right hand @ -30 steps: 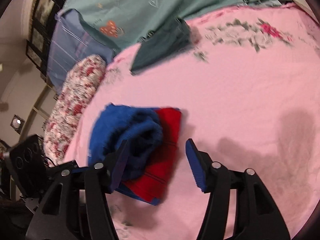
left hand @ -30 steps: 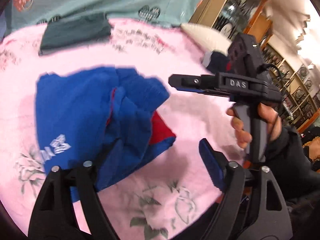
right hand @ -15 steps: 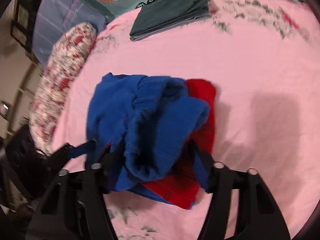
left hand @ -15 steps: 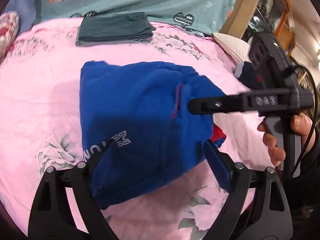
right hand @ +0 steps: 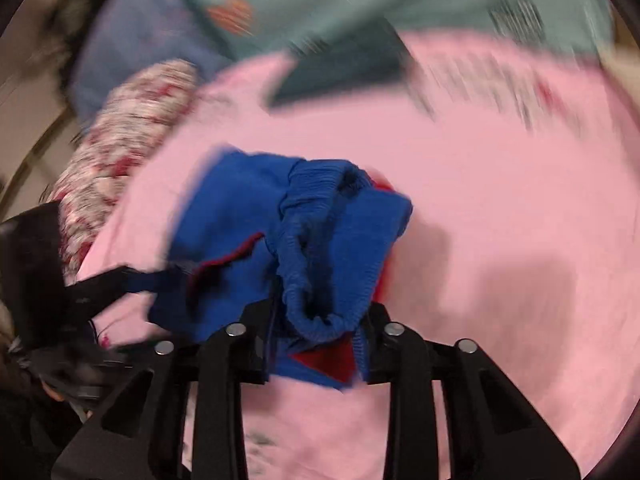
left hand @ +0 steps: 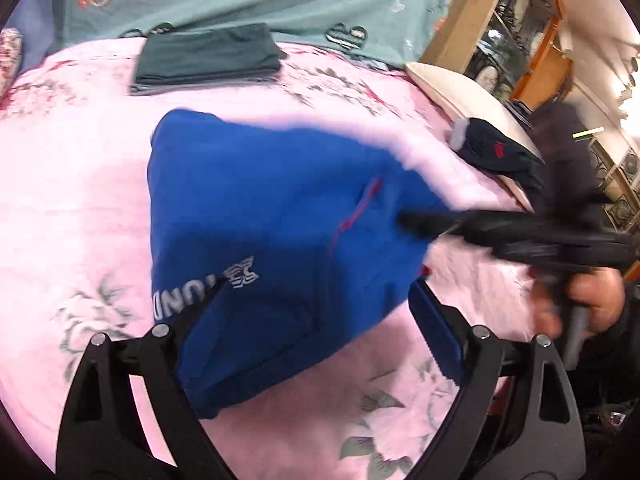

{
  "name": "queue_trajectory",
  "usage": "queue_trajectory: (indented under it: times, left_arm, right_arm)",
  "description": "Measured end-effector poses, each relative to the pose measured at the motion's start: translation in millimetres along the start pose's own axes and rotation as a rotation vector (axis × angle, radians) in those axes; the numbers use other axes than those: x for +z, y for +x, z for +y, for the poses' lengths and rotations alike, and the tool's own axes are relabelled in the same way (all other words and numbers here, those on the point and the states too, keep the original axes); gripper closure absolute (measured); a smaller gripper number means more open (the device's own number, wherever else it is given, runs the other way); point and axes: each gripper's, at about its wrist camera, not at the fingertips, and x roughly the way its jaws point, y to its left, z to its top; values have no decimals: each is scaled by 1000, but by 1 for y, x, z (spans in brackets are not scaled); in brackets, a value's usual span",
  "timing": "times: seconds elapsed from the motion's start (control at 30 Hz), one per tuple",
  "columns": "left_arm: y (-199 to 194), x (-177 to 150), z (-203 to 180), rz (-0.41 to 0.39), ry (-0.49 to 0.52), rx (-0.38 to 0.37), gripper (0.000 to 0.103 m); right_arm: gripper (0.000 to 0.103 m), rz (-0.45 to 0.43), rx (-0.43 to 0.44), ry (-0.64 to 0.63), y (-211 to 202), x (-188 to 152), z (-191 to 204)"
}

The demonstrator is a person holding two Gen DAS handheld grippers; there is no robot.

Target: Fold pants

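Blue pants with red trim (left hand: pixel 256 216) lie folded on the pink floral bedspread (left hand: pixel 72 184). My left gripper (left hand: pixel 304 320) is open, its jaws wide on either side of the pants' near edge, the left finger under the cloth. My right gripper (right hand: pixel 320 320) is shut on the bunched ribbed waistband of the pants (right hand: pixel 320 248), with red fabric below. The right gripper also shows in the left wrist view (left hand: pixel 424 222) at the pants' right edge. The right wrist view is blurred.
Folded dark green clothes (left hand: pixel 208 58) lie at the far side of the bed, also in the right wrist view (right hand: pixel 344 68). A dark navy garment (left hand: pixel 496 154) and a cream pillow (left hand: pixel 460 92) lie at right. A floral bolster (right hand: pixel 120 136) lies at left.
My right gripper has closed on the pants' waistband bundle. The blue pants have been spread flatter over the red part. The left gripper has stayed open near the pants' near edge.
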Motion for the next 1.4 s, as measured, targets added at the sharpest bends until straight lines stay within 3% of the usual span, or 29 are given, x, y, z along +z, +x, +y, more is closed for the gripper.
queue_trajectory:
  times: [0.03, 0.07, 0.13, 0.2, 0.33, 0.4, 0.47, 0.53, 0.6, 0.63, 0.8, 0.9, 1.0, 1.1, 1.13, 1.23, 1.3, 1.4]
  left_arm:
    - [2, 0, -2, 7, 9, 17, 13]
    - [5, 1, -3, 13, 19, 28, 13]
    - [3, 2, -4, 13, 25, 30, 13]
    - [-3, 3, -1, 15, 1, 24, 13]
    - [-23, 9, 1, -25, -41, -25, 13]
    - [-28, 10, -8, -59, -3, -19, 12]
    - [-17, 9, -8, -34, 22, 55, 11]
    - [8, 6, 9, 41, -32, 77, 11]
    - [19, 3, 19, 51, -48, 75, 12]
    - [21, 2, 20, 54, -40, 77, 12]
    - [2, 6, 16, 40, -40, 35, 11]
    - [-29, 17, 16, -27, -44, -21, 11]
    - [-47, 39, 27, -113, -47, 32, 3]
    - [-24, 64, 56, -67, -157, 23, 3]
    - [-9, 70, 63, -41, -179, 34, 4]
    - [44, 79, 82, 79, -222, 137, 5]
    - [64, 75, 95, 130, -259, 185, 5]
    - [57, 74, 98, 105, -261, 173, 5]
  right_arm:
    - [48, 10, 30, 47, 5, -4, -13]
    - [45, 2, 36, 74, 2, -4, -18]
    - [45, -37, 37, 52, -15, 0, -10]
    - [45, -136, -26, -16, -45, 8, 7]
    - [45, -239, 92, -74, -73, 32, 35]
    - [45, -219, 127, -97, -60, 47, 50]
    - [47, -165, 94, -103, -31, 65, 55]
    - [50, -70, 16, -48, 11, 73, 42]
    - [58, 40, 9, 26, 54, 70, 16]
    - [59, 33, 14, 33, 64, 68, 11]
    - [54, -22, 23, -2, 36, 71, 24]
    - [50, -90, 47, -67, -6, 63, 38]
    - [49, -113, 31, -137, -31, 50, 48]
    - [49, -63, -5, -167, -24, 34, 47]
    - [49, -34, -57, -181, -12, 29, 44]
    - [42, 67, -128, -160, 28, 12, 27]
    - [40, 86, -86, -94, 35, 6, 14]
    - [40, 12, -39, -102, 11, 5, 18]
